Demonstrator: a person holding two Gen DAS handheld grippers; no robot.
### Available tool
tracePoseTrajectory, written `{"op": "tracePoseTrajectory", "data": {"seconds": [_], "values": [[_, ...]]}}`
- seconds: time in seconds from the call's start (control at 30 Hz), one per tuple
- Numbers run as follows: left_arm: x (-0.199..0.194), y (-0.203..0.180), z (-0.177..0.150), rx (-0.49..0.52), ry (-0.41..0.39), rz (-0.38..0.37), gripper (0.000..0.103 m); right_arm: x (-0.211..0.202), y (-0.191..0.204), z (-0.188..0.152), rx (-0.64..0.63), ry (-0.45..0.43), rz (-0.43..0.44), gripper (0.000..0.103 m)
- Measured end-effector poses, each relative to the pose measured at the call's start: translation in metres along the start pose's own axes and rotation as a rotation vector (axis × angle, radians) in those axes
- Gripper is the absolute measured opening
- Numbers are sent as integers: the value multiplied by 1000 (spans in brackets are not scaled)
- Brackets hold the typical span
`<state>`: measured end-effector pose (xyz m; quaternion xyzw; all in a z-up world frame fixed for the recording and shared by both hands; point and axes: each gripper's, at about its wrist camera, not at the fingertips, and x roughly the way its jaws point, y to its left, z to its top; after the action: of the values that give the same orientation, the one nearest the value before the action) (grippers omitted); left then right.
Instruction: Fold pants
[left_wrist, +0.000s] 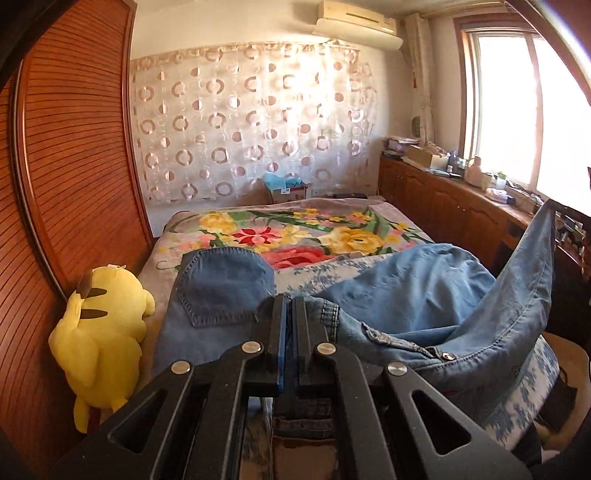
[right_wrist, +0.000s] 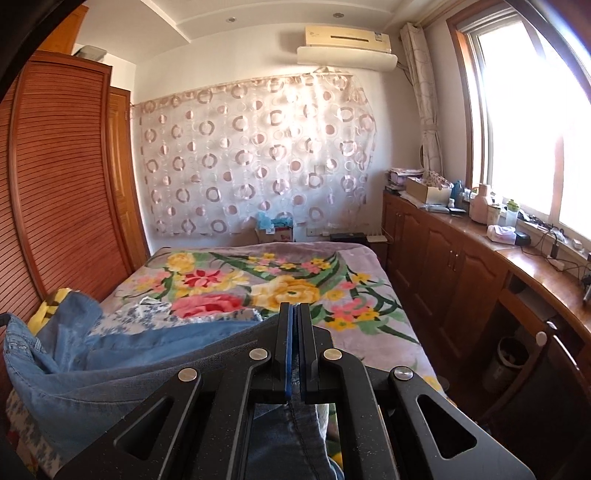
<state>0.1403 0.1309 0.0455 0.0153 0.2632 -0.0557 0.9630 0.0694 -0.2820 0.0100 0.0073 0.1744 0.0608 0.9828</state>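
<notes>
The bed (right_wrist: 369, 266), under a flowered blanket, fills the room between the slatted wardrobe (left_wrist: 74, 166) and the low cabinets beneath the window; the pants (left_wrist: 424, 295), pale blue denim, lie bunched across the near end of the bed, one back pocket flat and facing up toward the wardrobe side, the rest heaped and partly lifted off the bed toward the window side; a yellow plush toy (left_wrist: 99, 332) leans at the bed's edge against the wardrobe; the left claw (left_wrist: 289, 325) is clamped on denim at the waistband, near the rivet and stitched seam; the right claw (right_wrist: 295, 332) is pinched on another fold of the same cloth, a seam running down beneath it. Denim like this looks soft but weighty; it will probably sag between two holds and drag on the blanket, not slide; thick seams and the waistband offer the firmest purchase, thinner leg cloth may slip free.
</notes>
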Motion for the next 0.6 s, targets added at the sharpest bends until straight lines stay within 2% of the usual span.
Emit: {"op": "tracePoseTrajectory", "data": {"seconds": [0.27,0.43,0.6], "values": [[58,9,22,-1,62,3,3,81,10,19,12,41,-19,2],[92,12,15,0,132,-6,3,137,20,11,-7,127,-28,2],[103,14,3,0,181,-13,6,178,27,1,-15,196,-30,2]]}}
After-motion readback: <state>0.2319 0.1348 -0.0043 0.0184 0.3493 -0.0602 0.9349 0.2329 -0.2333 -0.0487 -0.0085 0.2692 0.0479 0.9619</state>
